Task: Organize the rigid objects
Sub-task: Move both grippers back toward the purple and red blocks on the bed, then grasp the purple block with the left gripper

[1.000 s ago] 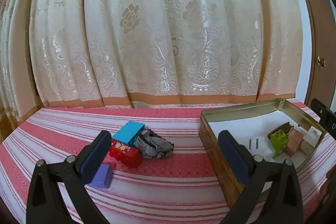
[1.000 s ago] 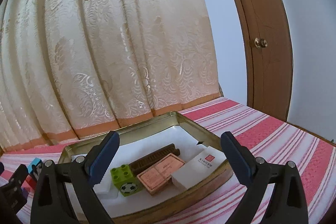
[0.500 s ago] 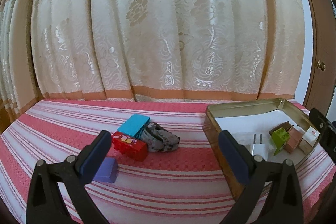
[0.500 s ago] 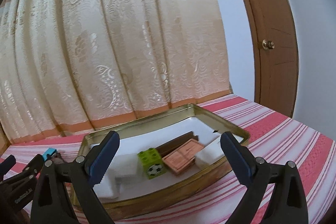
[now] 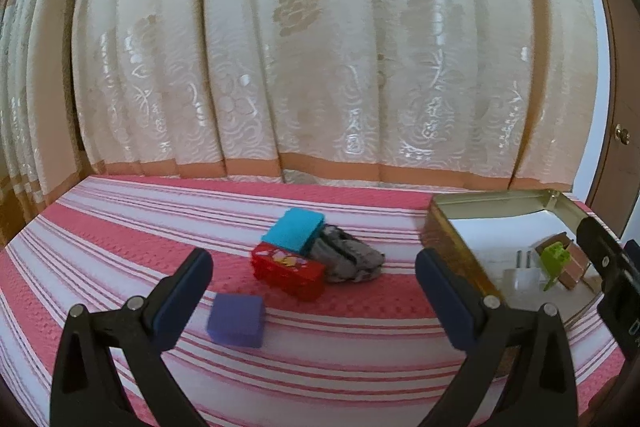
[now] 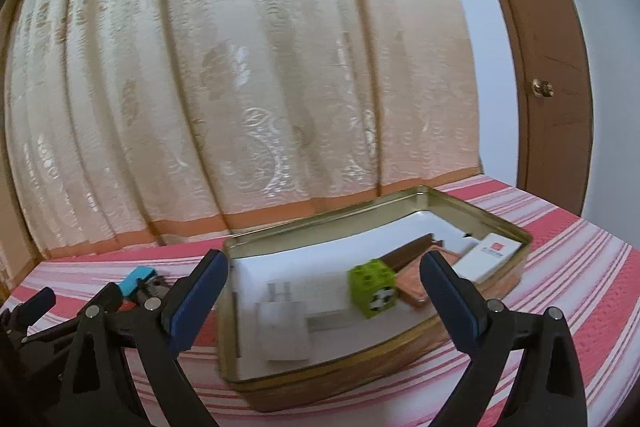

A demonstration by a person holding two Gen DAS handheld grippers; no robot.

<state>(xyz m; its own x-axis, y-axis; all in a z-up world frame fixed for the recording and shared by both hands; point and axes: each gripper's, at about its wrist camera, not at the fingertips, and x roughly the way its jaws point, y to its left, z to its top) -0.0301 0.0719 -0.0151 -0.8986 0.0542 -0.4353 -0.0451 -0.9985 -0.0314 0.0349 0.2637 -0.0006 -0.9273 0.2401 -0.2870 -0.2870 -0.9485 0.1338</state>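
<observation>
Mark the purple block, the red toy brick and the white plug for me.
purple block [image 5: 236,319]: left wrist view, top face.
red toy brick [image 5: 288,270]: left wrist view, printed front side.
white plug [image 6: 283,327]: right wrist view, flat body, inside the tin.

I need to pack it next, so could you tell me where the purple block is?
In the left wrist view, the purple block lies on the striped cloth, just in front of the red box.

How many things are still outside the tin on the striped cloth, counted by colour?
Blue block: 1
Red block: 1
Purple block: 1
Grey bundle: 1
Total: 4, all outside the tin.
</observation>
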